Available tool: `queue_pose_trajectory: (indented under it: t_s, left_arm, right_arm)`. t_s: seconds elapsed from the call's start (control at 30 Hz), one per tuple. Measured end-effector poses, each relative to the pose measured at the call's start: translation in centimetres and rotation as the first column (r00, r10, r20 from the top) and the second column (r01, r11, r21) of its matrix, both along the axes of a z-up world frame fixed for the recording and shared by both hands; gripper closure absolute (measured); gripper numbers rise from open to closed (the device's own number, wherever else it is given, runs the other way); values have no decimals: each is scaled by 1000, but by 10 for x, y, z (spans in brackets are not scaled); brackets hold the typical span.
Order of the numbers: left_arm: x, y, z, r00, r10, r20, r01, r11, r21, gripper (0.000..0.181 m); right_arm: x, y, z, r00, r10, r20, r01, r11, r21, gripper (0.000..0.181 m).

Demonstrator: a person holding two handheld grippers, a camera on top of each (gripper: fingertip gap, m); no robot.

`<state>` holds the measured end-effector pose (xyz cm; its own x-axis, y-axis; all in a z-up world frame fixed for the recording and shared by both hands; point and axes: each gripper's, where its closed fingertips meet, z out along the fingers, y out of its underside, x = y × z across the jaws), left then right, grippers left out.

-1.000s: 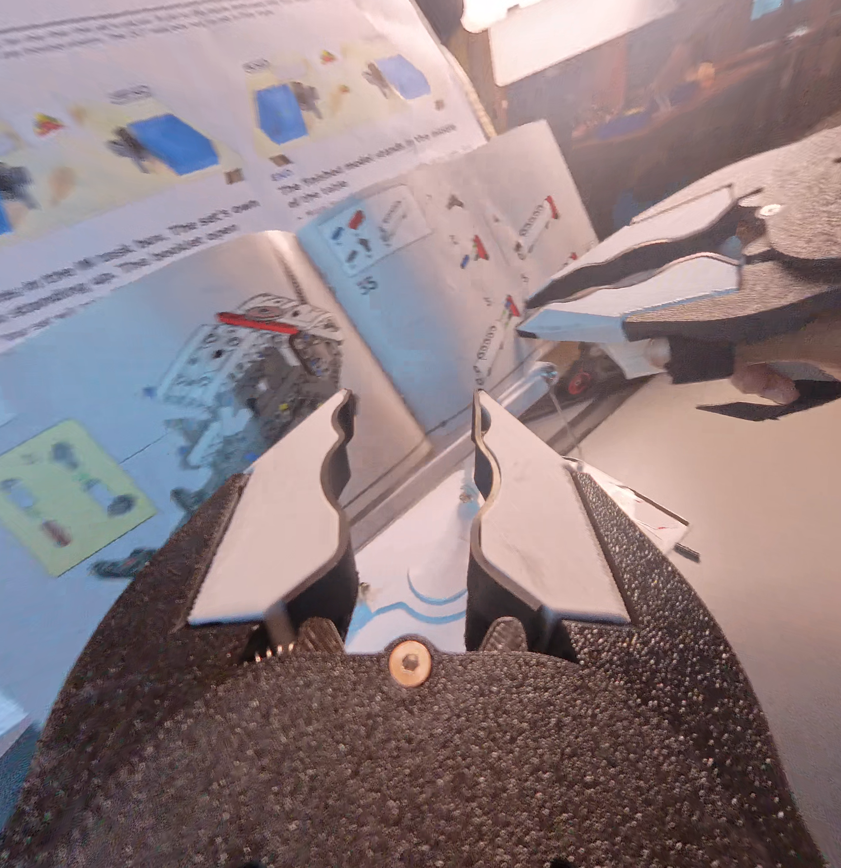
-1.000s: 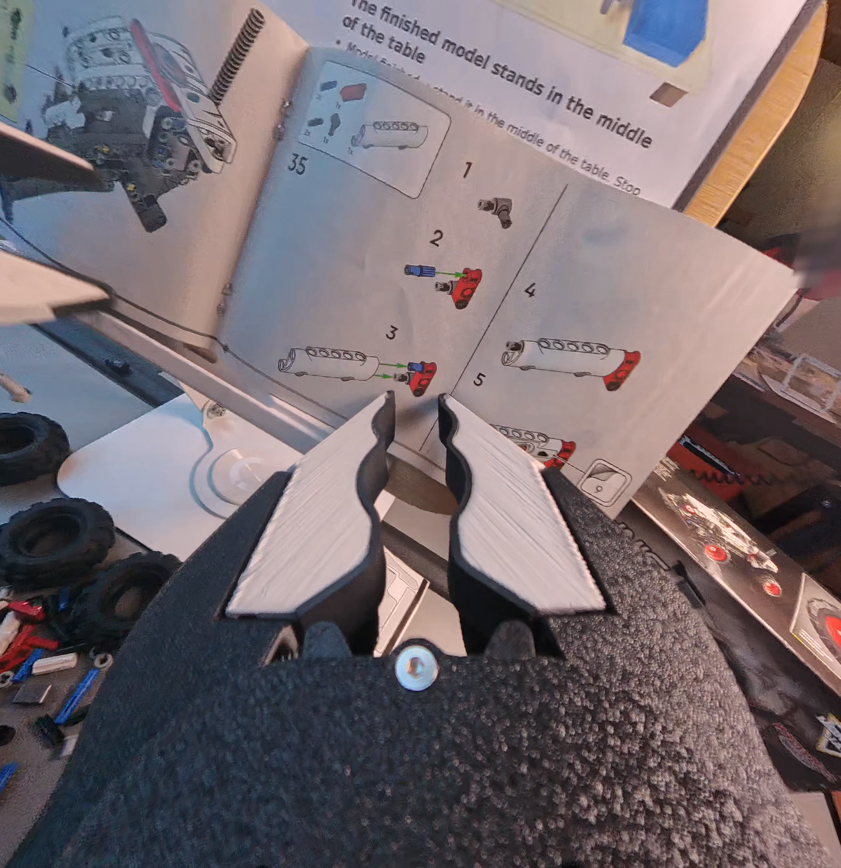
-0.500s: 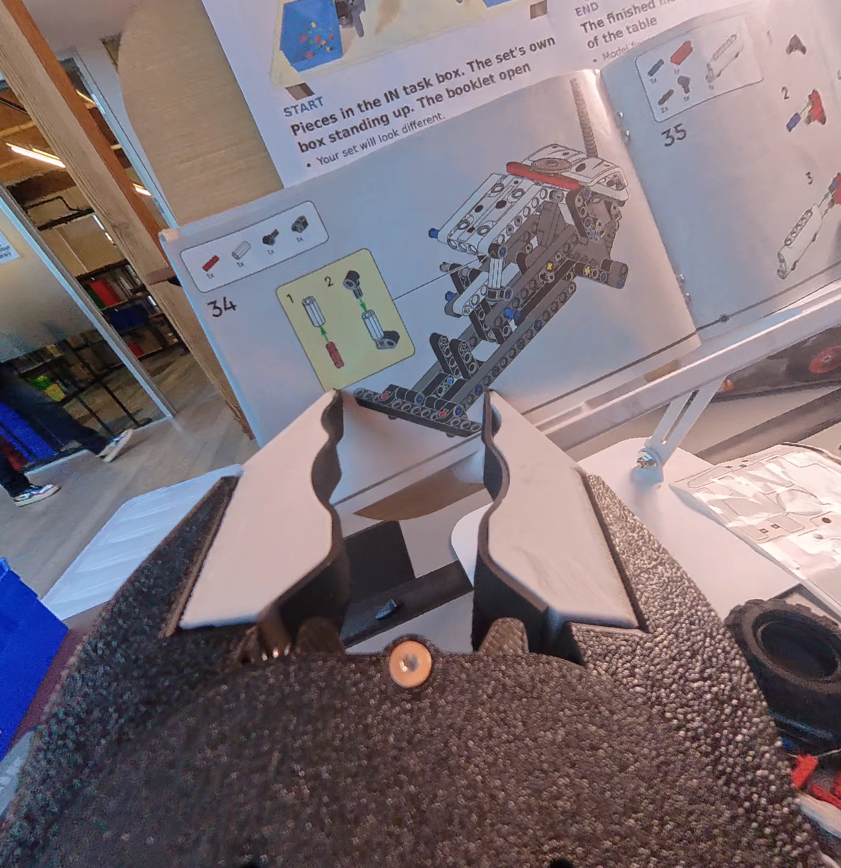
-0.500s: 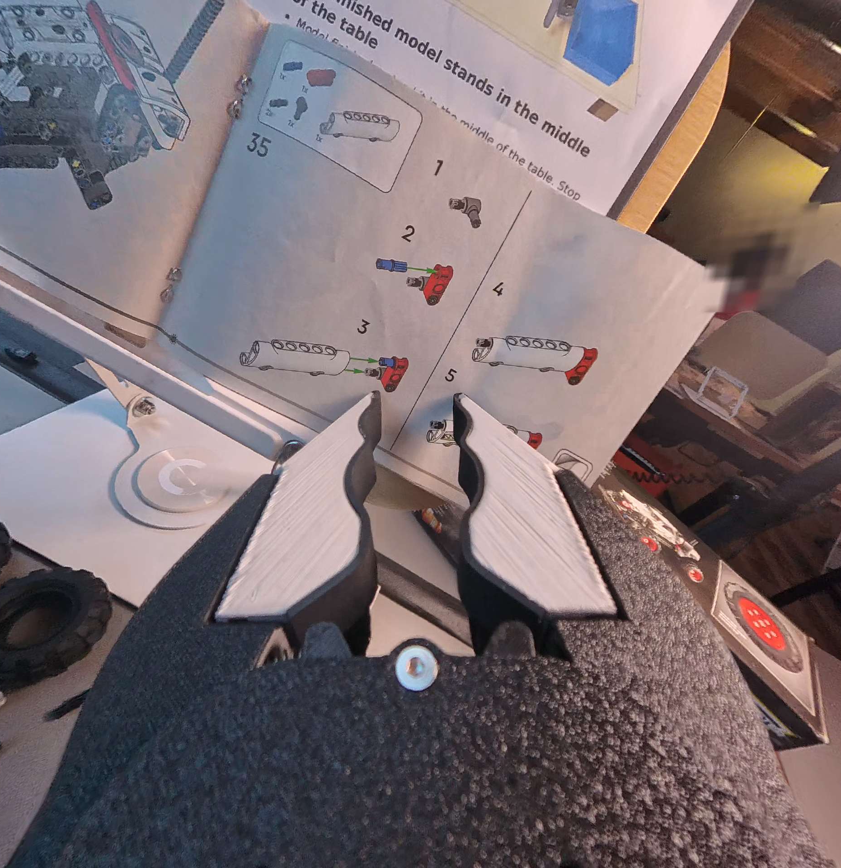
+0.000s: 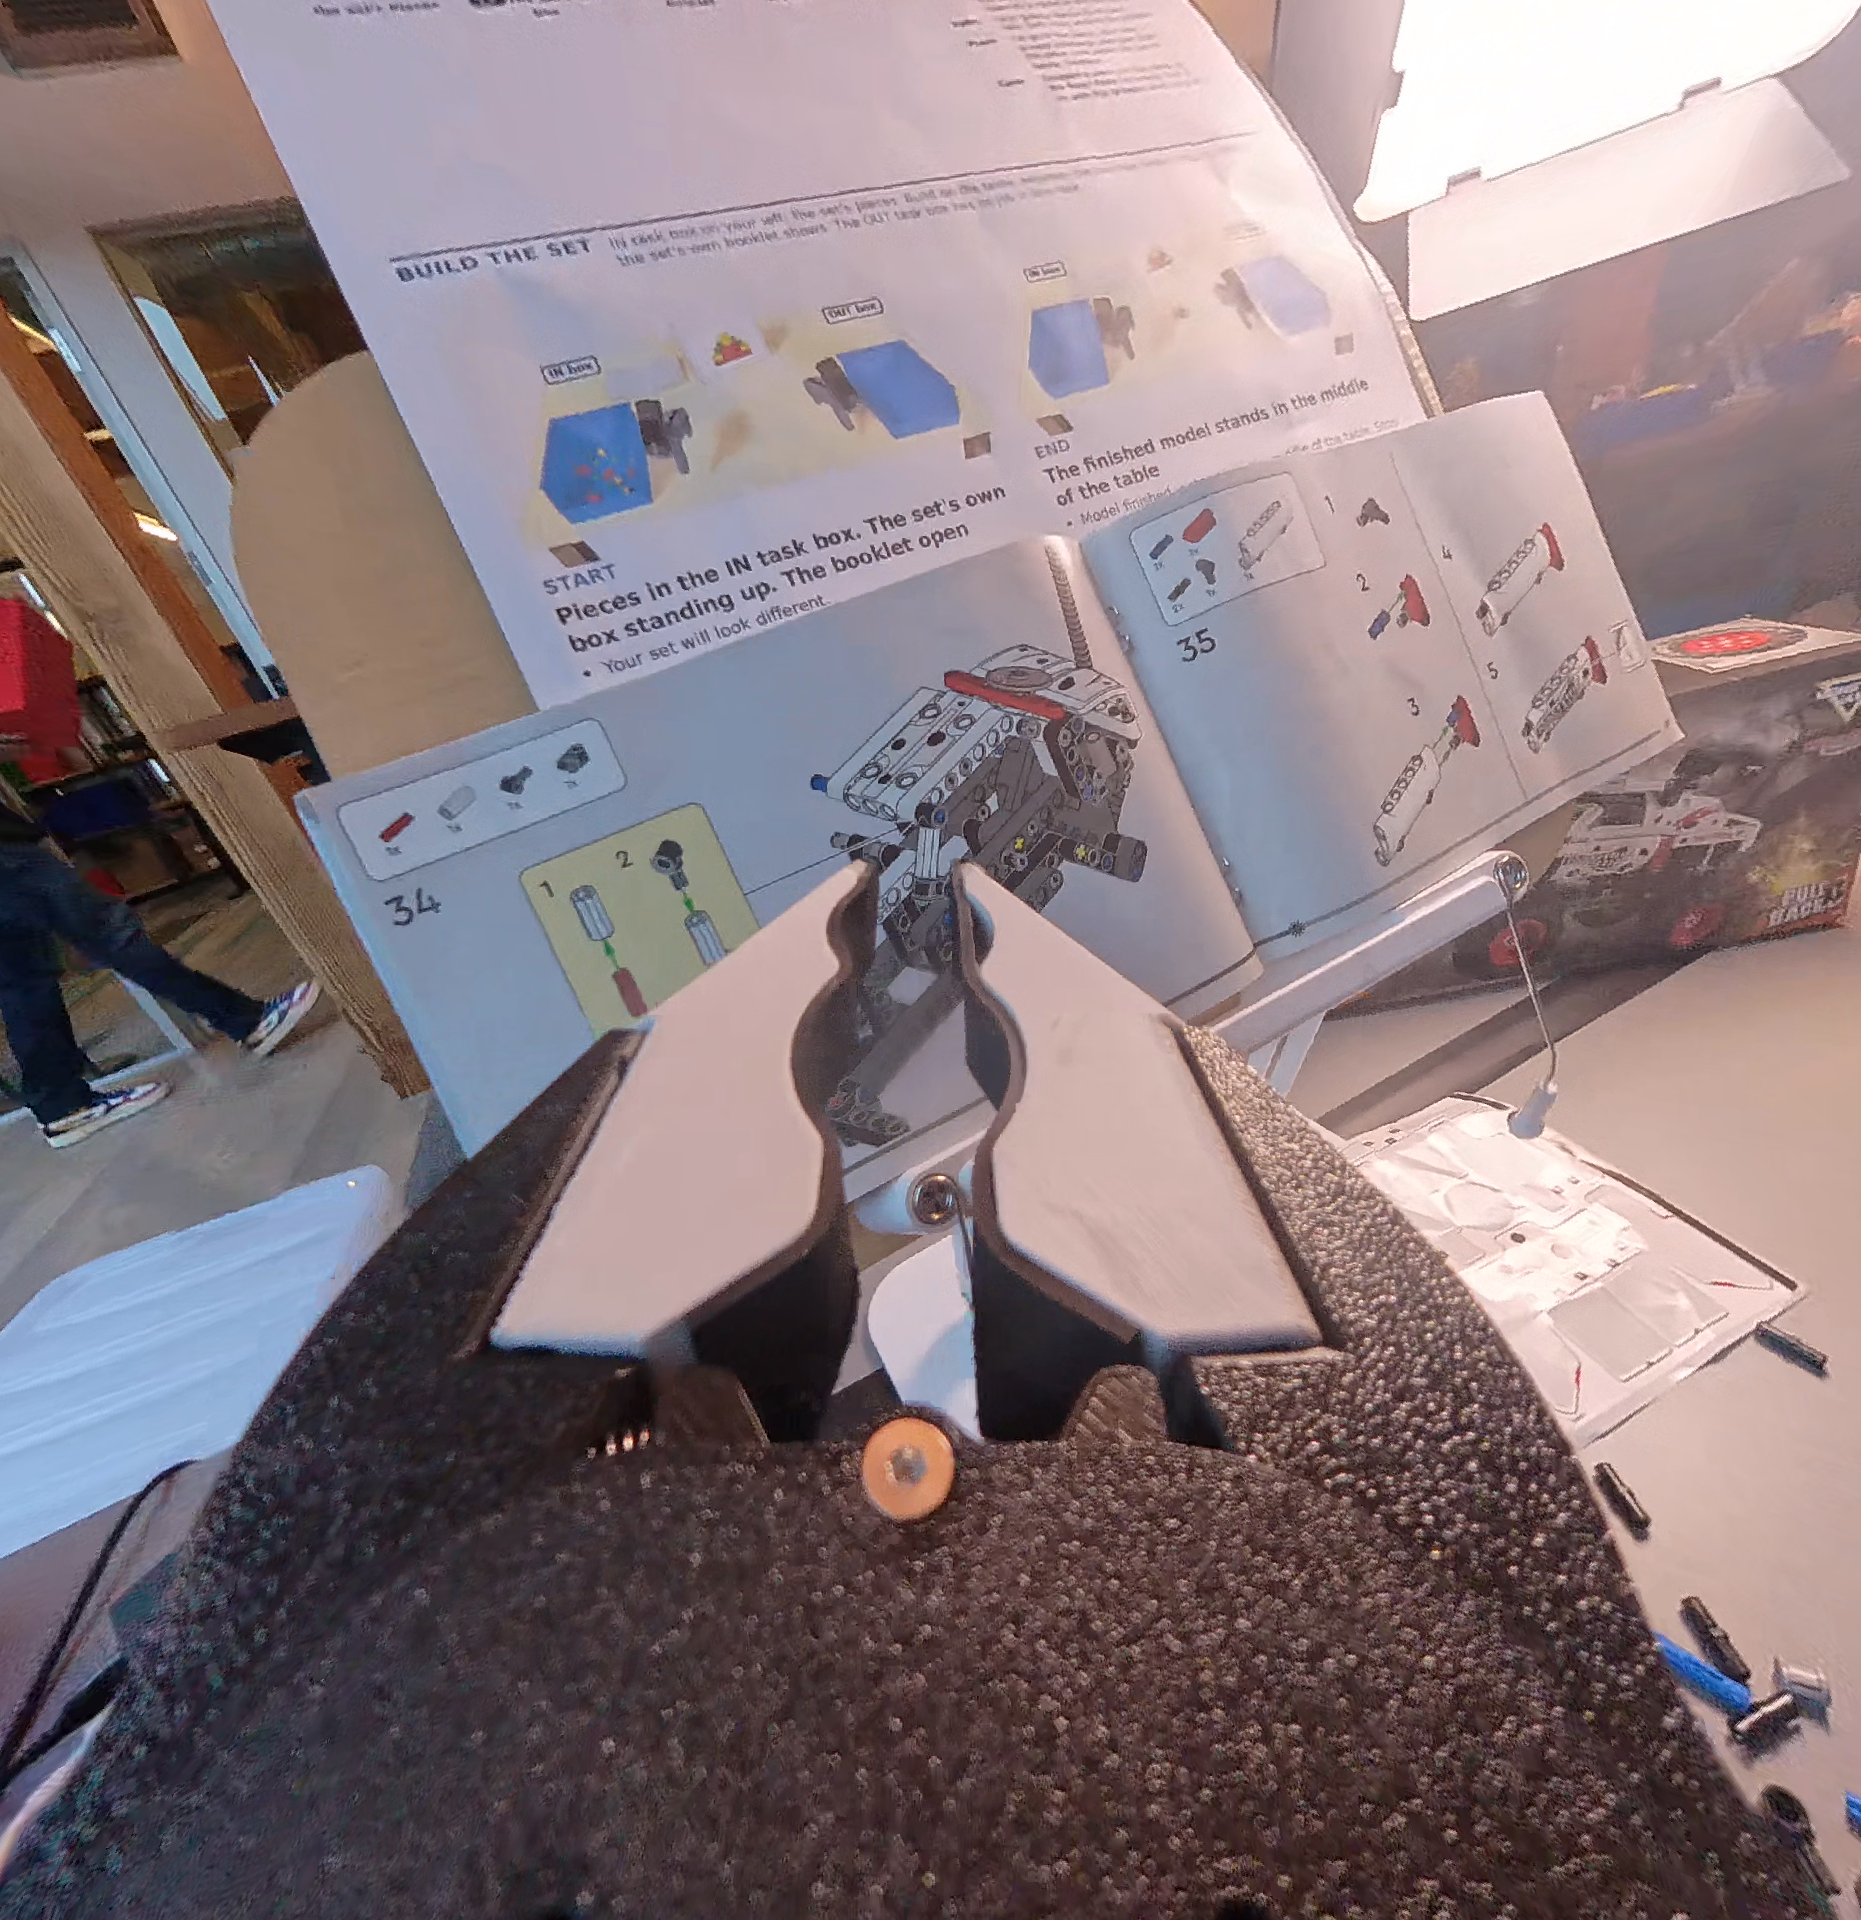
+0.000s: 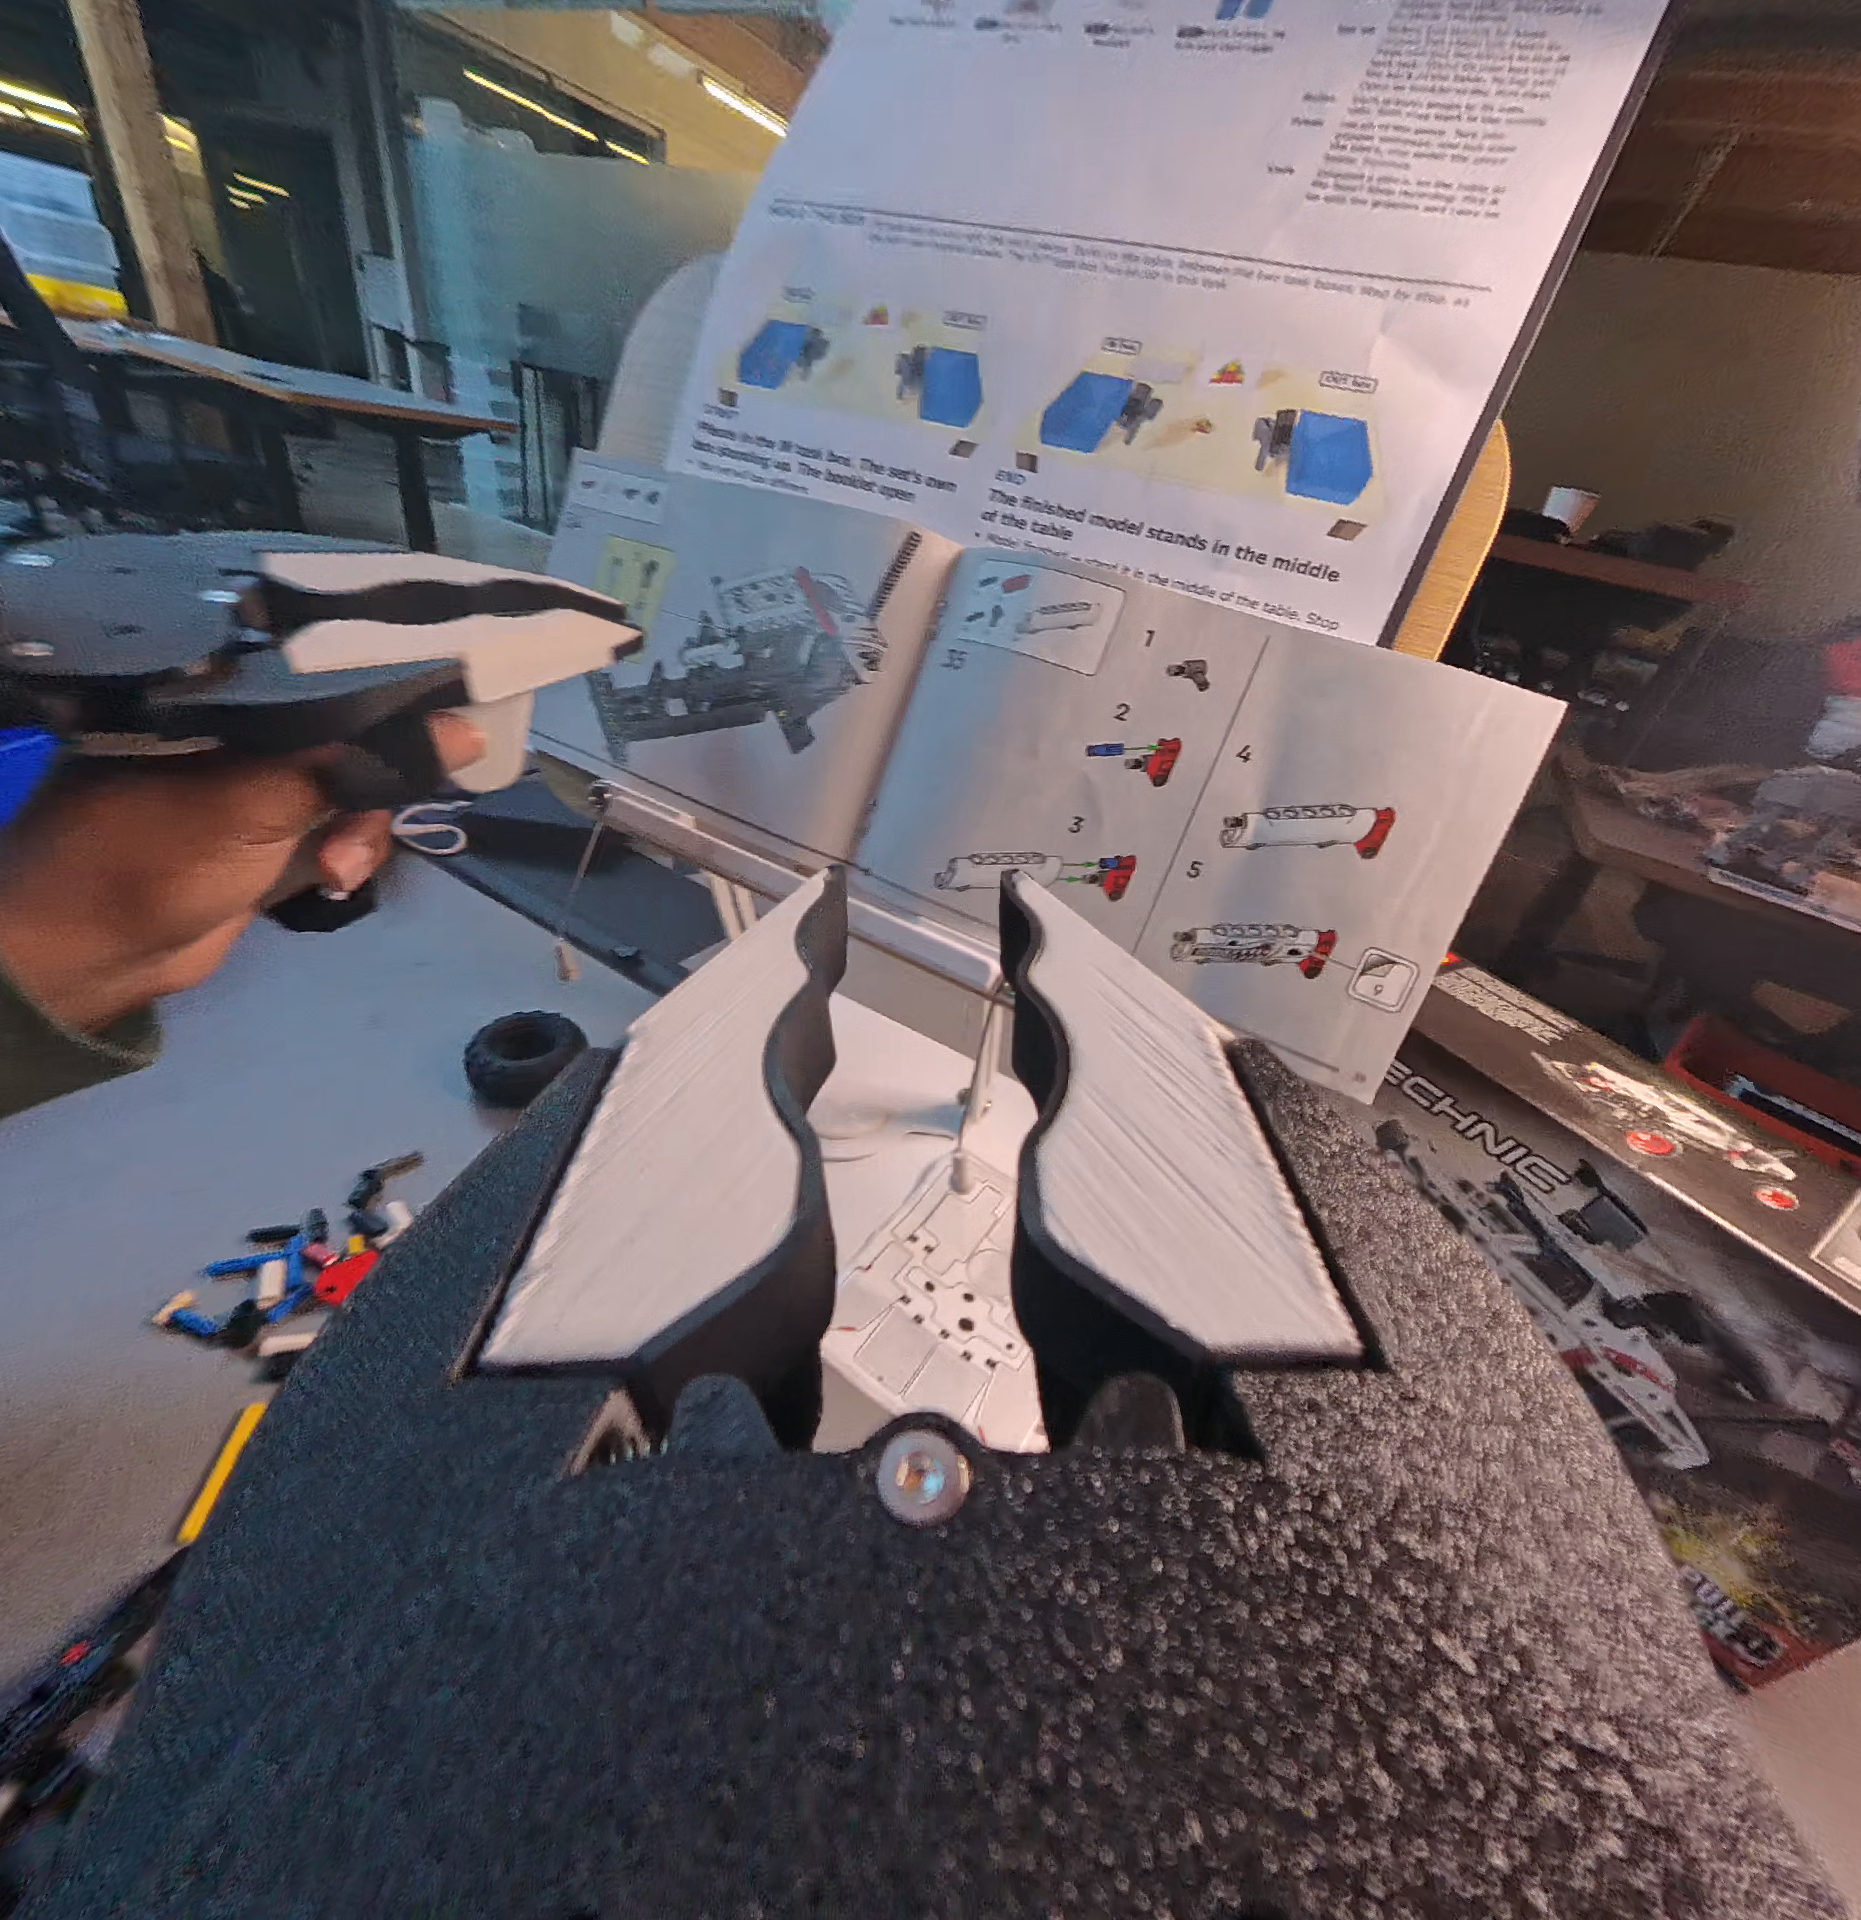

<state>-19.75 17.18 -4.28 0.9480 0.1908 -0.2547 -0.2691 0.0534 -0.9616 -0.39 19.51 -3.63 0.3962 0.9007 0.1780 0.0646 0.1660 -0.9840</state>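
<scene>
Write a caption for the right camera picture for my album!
Open right hand-held gripper faces a propped instruction booklet; small parts lie on the table.

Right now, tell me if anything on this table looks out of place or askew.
Small building pieces lie scattered loose on the grey table, and one black tyre sits apart from them. The large instruction sheet behind the open booklet leans and curls. Both hand-held grippers are open and empty.
</scene>
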Motion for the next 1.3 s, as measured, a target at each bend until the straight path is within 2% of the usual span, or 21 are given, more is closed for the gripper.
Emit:
queue_pose_trajectory:
  t_s: [0.17,0.37,0.6,0.9,0.97,1.03,1.1,1.13,1.2,1.23,1.3]
  left_arm:
    - [-7,22,-16,996,16,86,-11,998,-57,181]
    - [-5,30,-20,996,29,85,-25,998,-51,181]
    - [-12,30,-22,996,45,79,-41,998,-51,181]
    - [-11,25,-20,998,26,62,-23,999,-46,180]
    - [0,15,-15,998,-21,63,24,999,-41,175]
    - [24,1,-12,987,-143,67,146,988,-42,167]
    - [60,-16,-23,945,-315,84,323,940,-110,159]
    - [82,-27,-34,906,-410,107,422,892,-163,152]
    - [127,-57,-62,790,-583,190,613,744,-264,142]
    - [147,-74,-76,728,-643,238,685,665,-299,135]
    - [180,-109,-107,621,-719,313,777,511,-367,134]
  right_arm:
    - [41,-54,-17,999,43,2,-43,999,8,154]
    - [73,-85,-55,999,47,-17,-48,998,-33,158]
    - [78,-90,-80,999,48,-3,-48,996,-77,159]
    - [80,-92,-88,999,39,15,-38,997,-71,160]
    - [84,-92,-88,999,25,25,-24,998,-53,159]
    - [89,-93,-88,999,12,45,-10,1000,-28,159]
    - [94,-94,-93,996,4,86,-3,1000,-13,157]
    - [96,-96,-97,995,4,104,-3,1000,-8,156]
    - [99,-105,-106,988,43,146,-43,999,-5,156]
    - [99,-111,-112,983,65,171,-65,998,-5,156]
    - [99,-126,-120,971,105,215,-111,994,12,157]
